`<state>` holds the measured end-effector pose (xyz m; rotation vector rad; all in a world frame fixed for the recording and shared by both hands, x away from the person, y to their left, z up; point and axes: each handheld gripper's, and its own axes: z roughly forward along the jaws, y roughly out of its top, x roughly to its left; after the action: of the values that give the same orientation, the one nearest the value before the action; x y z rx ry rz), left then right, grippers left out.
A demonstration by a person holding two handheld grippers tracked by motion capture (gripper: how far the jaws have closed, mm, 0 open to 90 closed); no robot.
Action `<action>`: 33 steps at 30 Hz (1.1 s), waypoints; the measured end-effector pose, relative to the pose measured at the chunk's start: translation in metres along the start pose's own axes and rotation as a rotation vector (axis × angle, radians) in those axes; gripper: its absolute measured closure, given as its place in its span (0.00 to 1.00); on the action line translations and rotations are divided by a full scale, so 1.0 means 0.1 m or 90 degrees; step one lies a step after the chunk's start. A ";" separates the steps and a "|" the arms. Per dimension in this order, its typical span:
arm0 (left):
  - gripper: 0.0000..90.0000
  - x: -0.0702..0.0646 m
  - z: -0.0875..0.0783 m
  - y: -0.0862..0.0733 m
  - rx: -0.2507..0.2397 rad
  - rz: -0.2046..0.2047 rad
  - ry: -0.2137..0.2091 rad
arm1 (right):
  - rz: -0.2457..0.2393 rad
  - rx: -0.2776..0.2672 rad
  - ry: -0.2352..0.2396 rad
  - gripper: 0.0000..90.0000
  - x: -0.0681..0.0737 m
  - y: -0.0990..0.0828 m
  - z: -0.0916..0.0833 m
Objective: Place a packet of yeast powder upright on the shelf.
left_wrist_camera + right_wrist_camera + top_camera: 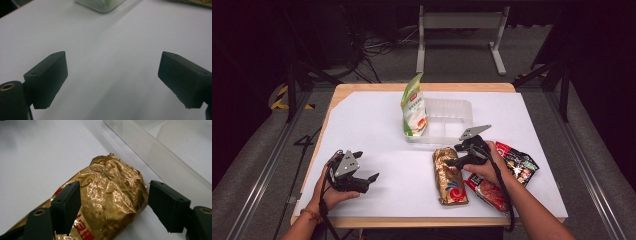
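A crinkled gold foil packet (pixel 450 176) lies lengthwise on the white table cover near the front. My right gripper (pixel 452 156) is at the packet's far end, coming in from the right. In the right gripper view the gold packet (pixel 112 192) lies between the jaws of my right gripper (pixel 113 205). The jaws stand wide on either side of its end, with a small gap at the right pad. My left gripper (pixel 366 167) rests at the front left, held in a hand. In its own view the left gripper (pixel 112 75) is open over bare white surface.
A clear plastic tray (pixel 468 121) sits at the table's middle back, with a green and white pouch (pixel 414 107) standing upright in its left end. A red and black snack packet (pixel 507 175) lies under my right forearm. The tray's wall (pixel 175 152) runs just beyond the gold packet.
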<state>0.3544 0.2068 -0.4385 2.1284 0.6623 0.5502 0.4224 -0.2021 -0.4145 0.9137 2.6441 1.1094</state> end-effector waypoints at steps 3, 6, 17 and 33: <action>0.11 -0.01 0.01 0.00 0.001 0.001 -0.001 | 0.012 0.013 0.001 0.30 -0.01 0.05 0.06; 0.11 -0.01 0.02 0.01 0.001 0.002 -0.003 | 0.024 0.029 0.000 0.28 -0.03 0.09 0.12; 0.11 -0.03 0.05 0.01 0.011 0.012 -0.010 | 0.090 0.088 0.026 0.24 -0.13 0.19 0.29; 0.11 0.01 0.03 0.00 0.006 0.003 -0.006 | 0.064 0.062 0.017 0.88 -0.11 0.24 0.17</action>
<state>0.3571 0.2058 -0.4405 2.1399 0.6558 0.5396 0.4481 -0.1856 -0.4114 1.0673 2.7231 1.0280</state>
